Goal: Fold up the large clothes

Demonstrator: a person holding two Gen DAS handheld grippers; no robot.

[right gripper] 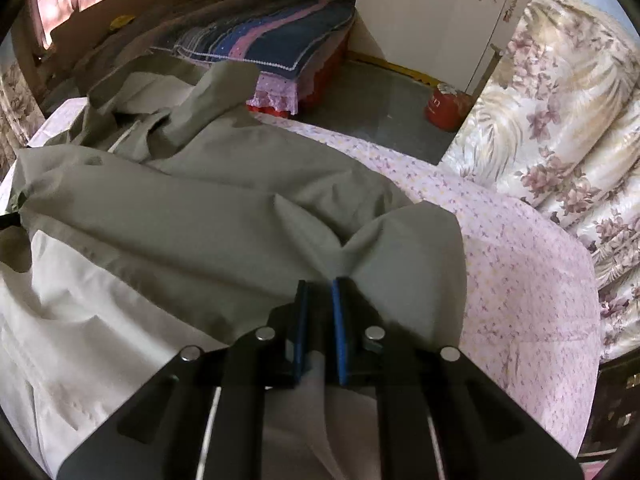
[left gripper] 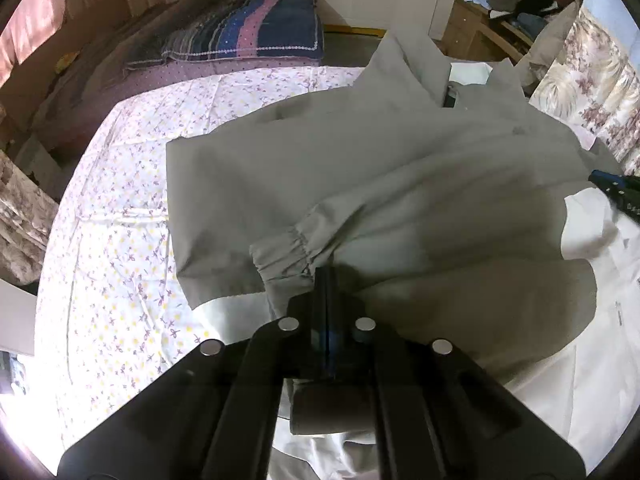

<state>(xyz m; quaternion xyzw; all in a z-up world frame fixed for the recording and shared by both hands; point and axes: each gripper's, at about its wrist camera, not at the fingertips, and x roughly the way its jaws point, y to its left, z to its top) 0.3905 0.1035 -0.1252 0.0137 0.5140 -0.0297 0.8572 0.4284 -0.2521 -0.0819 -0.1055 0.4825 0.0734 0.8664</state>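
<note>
A large grey-green jacket (left gripper: 360, 168) with a pale lining (left gripper: 600, 240) lies spread on a bed with a floral sheet (left gripper: 120, 200). One sleeve ends in an elastic cuff (left gripper: 280, 252), folded across the body. Just right of that cuff, my left gripper (left gripper: 326, 276) is shut, its fingers pinching the sleeve cloth, which gathers at the tips. In the right wrist view the jacket (right gripper: 200, 208) fills the left and middle. My right gripper (right gripper: 320, 284) is shut on an edge of it, with a thick fold between the blue pads (right gripper: 340, 320) and creases running out from the tips.
A folded blue and pink quilt (right gripper: 272, 28) lies on a second bed behind. The floor has a red container (right gripper: 444, 106) beside a white wardrobe (right gripper: 432, 20). A flowered cover (right gripper: 560, 120) hangs on the right. A wooden desk piled with clothes (left gripper: 480, 28) stands beyond the jacket's collar.
</note>
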